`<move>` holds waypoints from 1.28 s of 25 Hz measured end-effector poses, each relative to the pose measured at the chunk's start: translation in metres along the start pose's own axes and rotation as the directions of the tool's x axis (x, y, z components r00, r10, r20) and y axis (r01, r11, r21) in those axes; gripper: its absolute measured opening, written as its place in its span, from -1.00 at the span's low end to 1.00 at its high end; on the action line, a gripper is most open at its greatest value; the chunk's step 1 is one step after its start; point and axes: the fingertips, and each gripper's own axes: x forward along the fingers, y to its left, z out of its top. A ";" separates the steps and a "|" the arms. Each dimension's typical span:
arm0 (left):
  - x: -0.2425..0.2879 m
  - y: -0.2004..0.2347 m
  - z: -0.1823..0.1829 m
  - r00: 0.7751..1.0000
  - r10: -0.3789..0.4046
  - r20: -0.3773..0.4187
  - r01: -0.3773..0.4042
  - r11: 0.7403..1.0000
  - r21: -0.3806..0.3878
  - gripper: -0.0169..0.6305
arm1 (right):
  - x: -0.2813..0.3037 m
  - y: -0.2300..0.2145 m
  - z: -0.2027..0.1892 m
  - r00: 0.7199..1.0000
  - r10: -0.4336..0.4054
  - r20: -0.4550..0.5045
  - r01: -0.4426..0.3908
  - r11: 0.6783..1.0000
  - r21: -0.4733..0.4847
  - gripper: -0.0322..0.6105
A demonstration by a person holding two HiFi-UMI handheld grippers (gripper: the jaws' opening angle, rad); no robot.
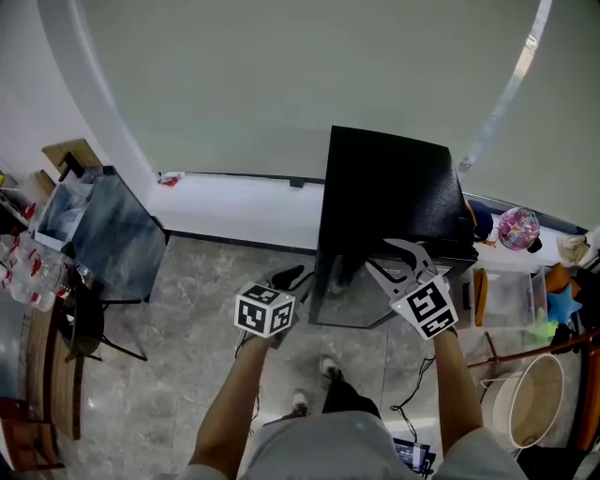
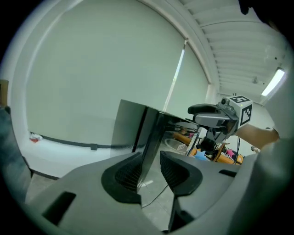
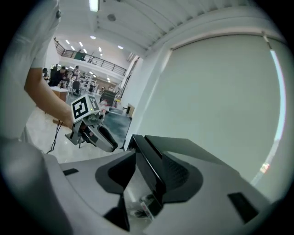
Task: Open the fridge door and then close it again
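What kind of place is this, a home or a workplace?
Probably a large workplace hall, perhaps a lab or studio, not a home: a small black fridge stands on a polished floor, and the right gripper view shows ceiling lights and an upper balcony railing.

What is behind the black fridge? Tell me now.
A white ledge and a pale blind run behind the fridge. The stretch of ledge directly behind it is covered by its body.
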 end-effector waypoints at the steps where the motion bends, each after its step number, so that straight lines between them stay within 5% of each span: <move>1: -0.007 -0.002 0.002 1.000 0.004 0.006 -0.005 1.000 0.022 -0.60 | -0.009 -0.001 -0.002 1.000 -0.023 0.013 0.023 0.999 0.033 -0.36; 9: -0.062 -0.021 0.026 0.991 0.060 0.117 -0.081 0.979 0.189 -0.89 | -0.097 0.003 -0.018 0.964 -0.259 0.055 0.237 0.936 0.260 -0.73; 12: -0.079 -0.043 0.038 0.986 0.043 0.161 -0.085 0.960 0.267 -0.92 | -0.128 0.013 -0.023 0.947 -0.319 0.029 0.300 0.917 0.264 -0.91; 17: -0.102 -0.084 0.061 0.978 -0.010 0.209 -0.075 0.916 0.394 -0.92 | -0.172 0.029 -0.021 0.924 -0.381 0.022 0.361 0.892 0.273 -0.91; 25: -0.131 -0.129 0.085 0.957 -0.095 0.274 -0.035 0.900 0.435 -0.92 | -0.215 0.048 0.003 0.895 -0.445 0.012 0.438 0.884 0.163 -0.91; 32: -0.146 -0.159 0.095 0.950 -0.112 0.291 -0.045 0.875 0.482 -0.92 | -0.238 0.055 0.032 0.880 -0.469 0.071 0.454 0.876 0.161 -0.91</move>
